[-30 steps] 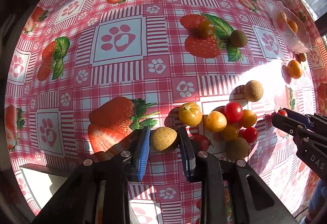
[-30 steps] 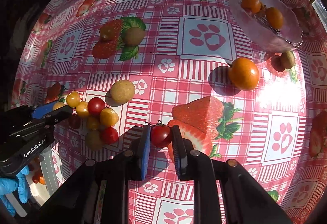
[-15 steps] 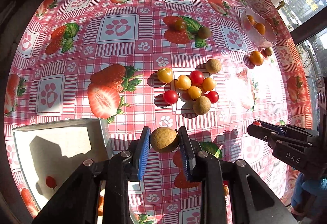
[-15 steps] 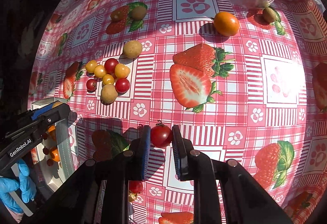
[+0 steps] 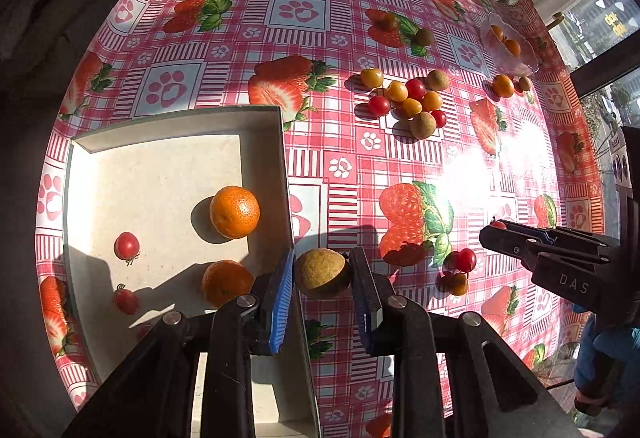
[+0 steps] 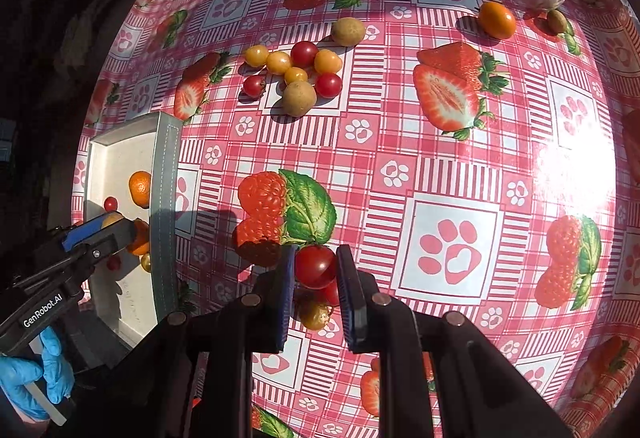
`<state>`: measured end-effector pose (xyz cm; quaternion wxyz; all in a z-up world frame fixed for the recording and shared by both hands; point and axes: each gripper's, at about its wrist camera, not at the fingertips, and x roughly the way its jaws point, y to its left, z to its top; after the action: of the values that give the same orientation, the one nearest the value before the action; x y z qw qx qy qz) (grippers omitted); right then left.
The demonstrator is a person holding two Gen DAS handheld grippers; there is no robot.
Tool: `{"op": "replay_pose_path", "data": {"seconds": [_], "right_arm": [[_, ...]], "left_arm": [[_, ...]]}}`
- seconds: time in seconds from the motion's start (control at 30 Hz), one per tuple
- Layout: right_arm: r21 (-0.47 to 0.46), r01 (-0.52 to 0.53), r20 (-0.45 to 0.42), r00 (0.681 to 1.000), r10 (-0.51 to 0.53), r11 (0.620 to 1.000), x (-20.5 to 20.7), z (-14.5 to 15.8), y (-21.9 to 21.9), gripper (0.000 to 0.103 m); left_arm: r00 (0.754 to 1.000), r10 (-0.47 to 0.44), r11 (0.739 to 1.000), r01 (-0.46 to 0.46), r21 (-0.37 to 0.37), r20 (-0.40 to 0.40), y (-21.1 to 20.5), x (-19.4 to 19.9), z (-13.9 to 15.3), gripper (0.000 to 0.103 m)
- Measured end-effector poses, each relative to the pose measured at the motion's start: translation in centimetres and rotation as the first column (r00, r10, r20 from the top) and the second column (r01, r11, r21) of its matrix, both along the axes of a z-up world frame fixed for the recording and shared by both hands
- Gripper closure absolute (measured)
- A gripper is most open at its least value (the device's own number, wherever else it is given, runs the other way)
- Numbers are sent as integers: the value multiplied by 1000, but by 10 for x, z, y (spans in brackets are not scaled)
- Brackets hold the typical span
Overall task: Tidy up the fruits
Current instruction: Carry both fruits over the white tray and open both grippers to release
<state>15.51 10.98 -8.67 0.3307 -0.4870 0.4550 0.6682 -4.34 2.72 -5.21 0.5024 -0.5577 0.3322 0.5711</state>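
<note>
My left gripper (image 5: 323, 274) is shut on a brown round fruit (image 5: 322, 272) and holds it just above the right wall of a white box (image 5: 160, 174). The box holds two oranges (image 5: 234, 212) and small red tomatoes (image 5: 126, 245). My right gripper (image 6: 315, 270) is shut on a red cherry tomato (image 6: 315, 266) above the tablecloth; it also shows in the left wrist view (image 5: 504, 234). A cluster of yellow and red tomatoes and brown fruits (image 5: 412, 100) lies further back on the table, and also shows in the right wrist view (image 6: 298, 72).
A glass bowl (image 5: 516, 58) with two orange fruits stands at the far right, an orange fruit (image 5: 503, 85) beside it. Two small tomatoes (image 5: 460, 270) lie on the cloth near the right gripper. Single brown fruits (image 5: 424, 36) lie further back. The box also shows in the right wrist view (image 6: 166, 198).
Both grippers have pulled back toward me and leftward with their fruits. The white box has come fully into the left wrist view, and the left gripper now hangs over its right wall.
</note>
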Motion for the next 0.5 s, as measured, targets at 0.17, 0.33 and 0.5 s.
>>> {"op": "replay_pose_path", "data": {"seconds": [0.17,0.33,0.5], "right_arm": [[4,-76,-8,997,76,997,-29,9,-21,81],[10,-162,-13,987,162,987,-64,14,-38,80],[15,-258,-14,966,258,966,-100,17,-52,81]], "left_arm": [[998,57,998,-57,-7,-7,-32,-19,3,74],[993,122,992,-122,-20,-12,-65,-39,0,74],[985,173,984,-174,-35,-23,-93,-57,-6,74]]}}
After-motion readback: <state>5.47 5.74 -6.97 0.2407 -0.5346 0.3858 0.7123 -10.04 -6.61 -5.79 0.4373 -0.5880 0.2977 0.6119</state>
